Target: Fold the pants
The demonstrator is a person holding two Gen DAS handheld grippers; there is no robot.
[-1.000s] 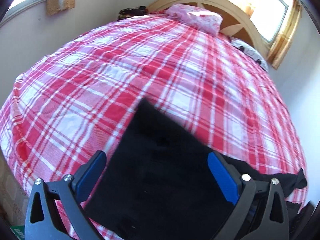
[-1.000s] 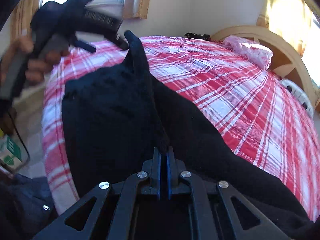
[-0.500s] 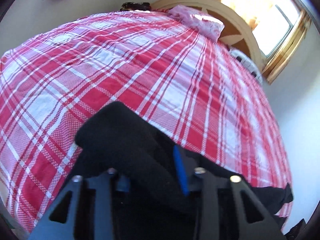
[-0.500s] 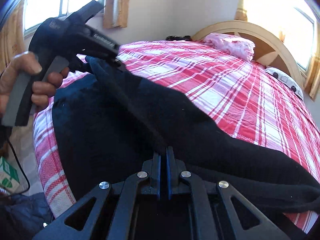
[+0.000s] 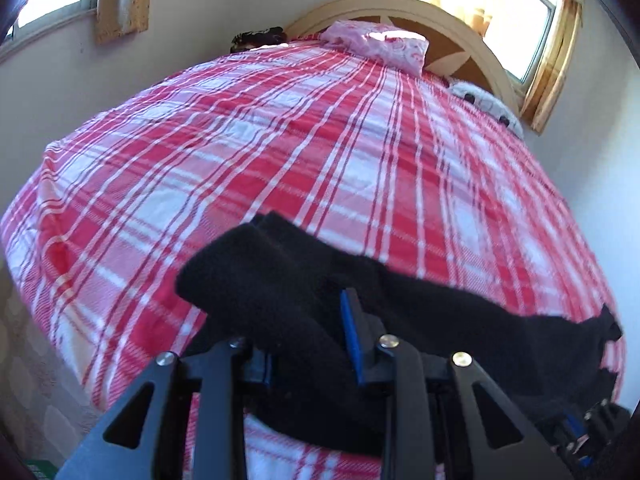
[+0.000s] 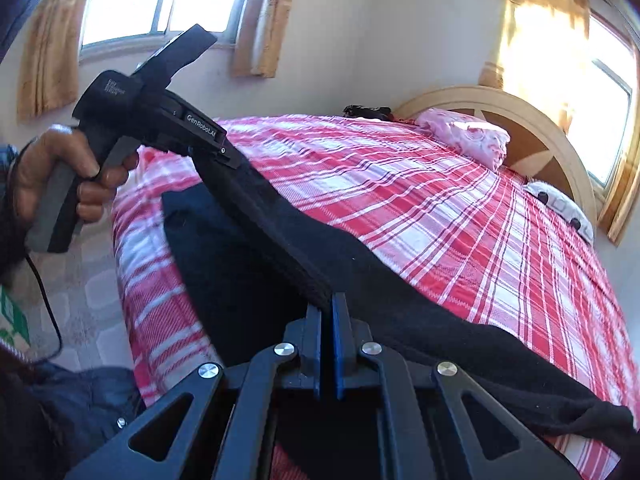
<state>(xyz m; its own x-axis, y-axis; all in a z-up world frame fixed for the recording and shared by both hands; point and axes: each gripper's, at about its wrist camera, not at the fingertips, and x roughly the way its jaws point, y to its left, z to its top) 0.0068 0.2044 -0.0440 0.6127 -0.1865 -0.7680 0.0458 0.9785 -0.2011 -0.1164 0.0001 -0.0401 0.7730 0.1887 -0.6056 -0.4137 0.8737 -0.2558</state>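
Black pants (image 5: 440, 312) lie across the near edge of a bed with a red and white plaid cover (image 5: 320, 152). My left gripper (image 5: 308, 344) is shut on a bunched edge of the pants and holds it lifted above the bed. In the right wrist view the left gripper (image 6: 224, 156) shows at the upper left, with the fabric stretched taut from it. My right gripper (image 6: 329, 320) is shut on the other end of that same pants edge (image 6: 280, 232). The rest of the pants (image 6: 224, 280) hangs and lies below.
A pink pillow (image 5: 380, 46) and a wooden headboard (image 5: 460, 28) stand at the far end of the bed. A white pillow (image 5: 484, 104) lies at the far right. Windows with curtains (image 6: 256, 20) line the walls. Floor with dark clothing (image 6: 80, 396) is at the left.
My left gripper has shut on the pants edge and lifted it. The edge is now stretched taut between both grippers, higher above the bed than before.
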